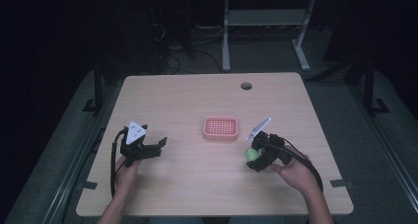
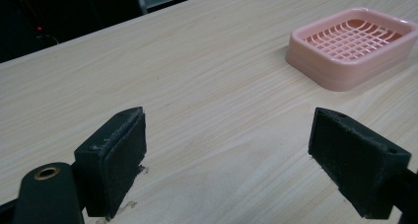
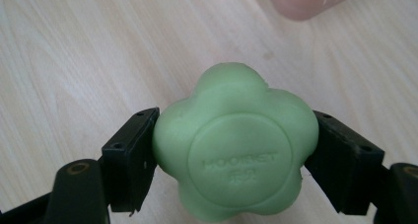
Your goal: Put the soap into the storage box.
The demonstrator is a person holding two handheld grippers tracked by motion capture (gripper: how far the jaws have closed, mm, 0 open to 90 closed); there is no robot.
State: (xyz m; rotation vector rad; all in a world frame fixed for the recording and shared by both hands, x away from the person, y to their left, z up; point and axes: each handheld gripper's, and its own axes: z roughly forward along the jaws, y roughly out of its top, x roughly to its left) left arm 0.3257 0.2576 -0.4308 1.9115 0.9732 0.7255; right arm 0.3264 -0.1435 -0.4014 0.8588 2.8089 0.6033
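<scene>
Your right gripper [image 3: 231, 160] pinches a green flower-shaped soap [image 3: 235, 147] between its jaws, low over the tabletop [image 1: 187, 100] and just right of the pink soap dish [image 1: 220, 128]. Your left gripper [image 1: 150, 140] stands spread with nothing between the jaws, well apart to the dish's left.

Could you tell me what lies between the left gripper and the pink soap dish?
Nothing: in the left gripper view, bare table runs from the open left gripper to the soap dish.
</scene>
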